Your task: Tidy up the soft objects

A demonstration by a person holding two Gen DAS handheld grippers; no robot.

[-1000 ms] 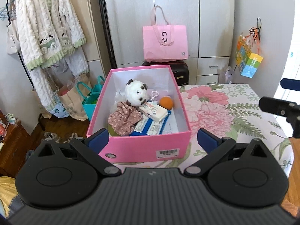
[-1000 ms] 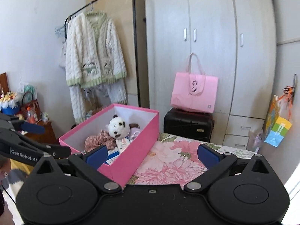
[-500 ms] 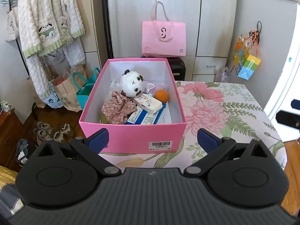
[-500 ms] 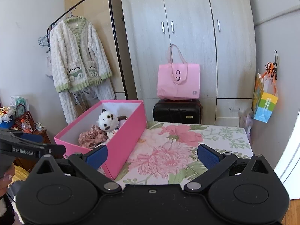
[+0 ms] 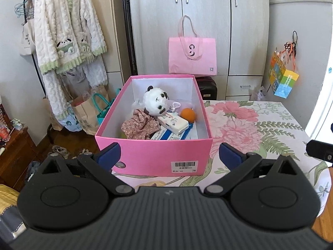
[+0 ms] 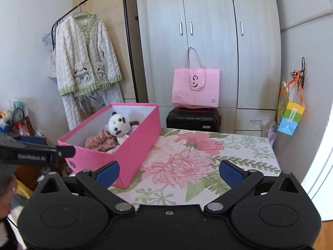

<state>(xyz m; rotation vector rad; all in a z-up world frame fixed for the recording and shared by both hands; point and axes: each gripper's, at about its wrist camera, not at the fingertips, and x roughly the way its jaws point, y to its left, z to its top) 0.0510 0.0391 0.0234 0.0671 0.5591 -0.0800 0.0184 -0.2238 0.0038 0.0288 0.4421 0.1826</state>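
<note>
A pink box (image 5: 154, 156) stands on the floral table (image 5: 249, 129). Inside lie a white panda plush (image 5: 155, 102), a brown floral cloth (image 5: 140, 127), an orange ball (image 5: 188, 114), a white tissue pack (image 5: 174, 121) and blue-white packets (image 5: 166, 134). My left gripper (image 5: 169, 155) is open and empty, in front of the box's near wall. My right gripper (image 6: 169, 169) is open and empty, over the table to the right of the box (image 6: 137, 145); the panda (image 6: 117, 124) and cloth (image 6: 102, 140) show there too.
A pink tote bag (image 5: 192, 55) sits on a black suitcase (image 6: 193, 118) before the wardrobe. A fluffy white robe (image 5: 66, 33) hangs on a rack at left, paper bags (image 5: 83, 112) below it. A colourful bag (image 5: 284, 80) hangs at right.
Both grippers have drawn back from the box and turned slightly, so the box and table look farther away. Both stay open and empty. Nothing in the box has moved.
</note>
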